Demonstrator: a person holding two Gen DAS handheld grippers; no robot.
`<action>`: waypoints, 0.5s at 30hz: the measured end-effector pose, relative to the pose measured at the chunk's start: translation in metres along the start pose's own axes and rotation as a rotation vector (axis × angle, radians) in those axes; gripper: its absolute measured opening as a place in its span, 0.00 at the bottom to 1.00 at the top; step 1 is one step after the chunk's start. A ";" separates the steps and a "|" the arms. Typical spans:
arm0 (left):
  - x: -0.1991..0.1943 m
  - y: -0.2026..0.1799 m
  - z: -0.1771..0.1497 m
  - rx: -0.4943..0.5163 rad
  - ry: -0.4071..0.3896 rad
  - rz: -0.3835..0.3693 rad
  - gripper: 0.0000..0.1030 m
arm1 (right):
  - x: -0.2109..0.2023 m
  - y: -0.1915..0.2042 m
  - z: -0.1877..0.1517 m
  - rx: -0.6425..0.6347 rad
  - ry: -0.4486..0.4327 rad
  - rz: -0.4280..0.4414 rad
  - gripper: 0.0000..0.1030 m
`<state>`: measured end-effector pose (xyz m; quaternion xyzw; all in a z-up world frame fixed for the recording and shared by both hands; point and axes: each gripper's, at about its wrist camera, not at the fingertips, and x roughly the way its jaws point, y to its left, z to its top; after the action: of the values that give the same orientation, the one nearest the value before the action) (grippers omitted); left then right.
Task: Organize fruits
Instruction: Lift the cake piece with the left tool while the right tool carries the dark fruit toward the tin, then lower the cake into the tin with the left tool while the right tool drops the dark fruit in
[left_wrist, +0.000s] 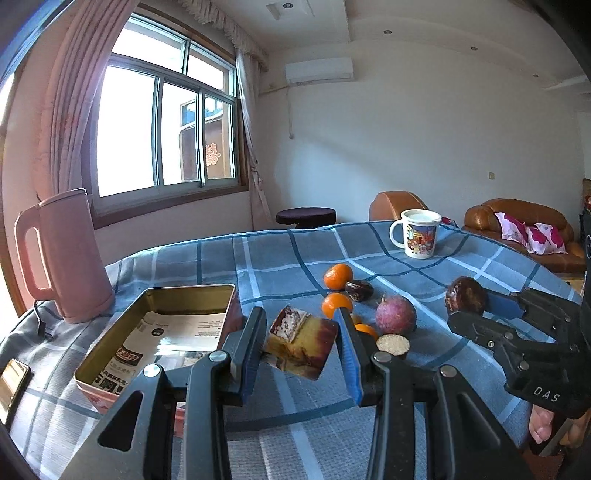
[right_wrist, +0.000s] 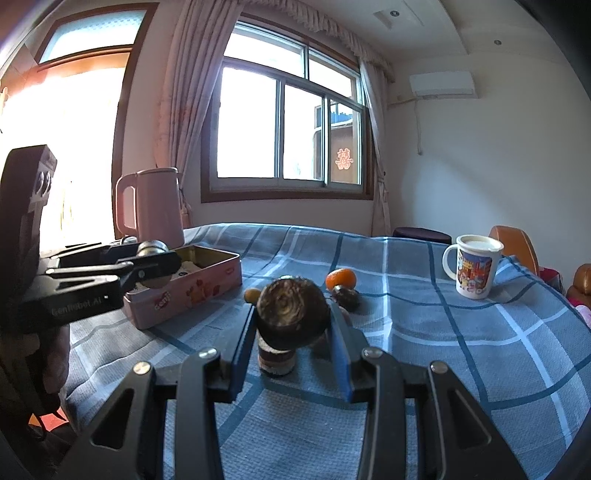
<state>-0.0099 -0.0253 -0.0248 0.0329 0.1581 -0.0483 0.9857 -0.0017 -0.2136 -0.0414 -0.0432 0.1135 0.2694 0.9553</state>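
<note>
My left gripper (left_wrist: 299, 332) is shut on a yellow-brown cylindrical piece (left_wrist: 301, 341), held tilted above the cloth by the right end of the open tin box (left_wrist: 110, 354). In the right wrist view that gripper (right_wrist: 155, 264) hangs at the pink tin's (right_wrist: 192, 295) near end. My right gripper (right_wrist: 293, 314) is shut on a dark brown round fruit (right_wrist: 291, 314), seen at the right in the left wrist view as well (left_wrist: 465, 295). On the checked cloth lie three mandarins (left_wrist: 338, 276), a dark fruit (left_wrist: 359, 290) and a purple-pink round fruit (left_wrist: 396, 315).
A small lidded jar (right_wrist: 276, 360) stands on the cloth under the right gripper. A pink kettle (left_wrist: 62, 258) stands behind the tin, a printed mug (left_wrist: 417, 236) at the far right. A phone (left_wrist: 13, 384) lies at the table's left edge. Sofas and a stool stand beyond the table.
</note>
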 end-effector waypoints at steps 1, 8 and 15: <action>0.000 0.000 0.001 0.001 0.000 0.006 0.39 | 0.001 -0.001 0.001 0.006 0.004 0.003 0.40; 0.000 0.013 0.013 -0.011 0.000 0.040 0.39 | 0.008 0.004 0.015 -0.011 0.023 0.008 0.40; -0.001 0.031 0.022 -0.032 0.003 0.068 0.39 | 0.015 0.024 0.040 -0.075 0.019 0.047 0.40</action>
<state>-0.0004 0.0036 -0.0022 0.0225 0.1590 -0.0120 0.9869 0.0058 -0.1798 -0.0064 -0.0789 0.1132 0.2954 0.9453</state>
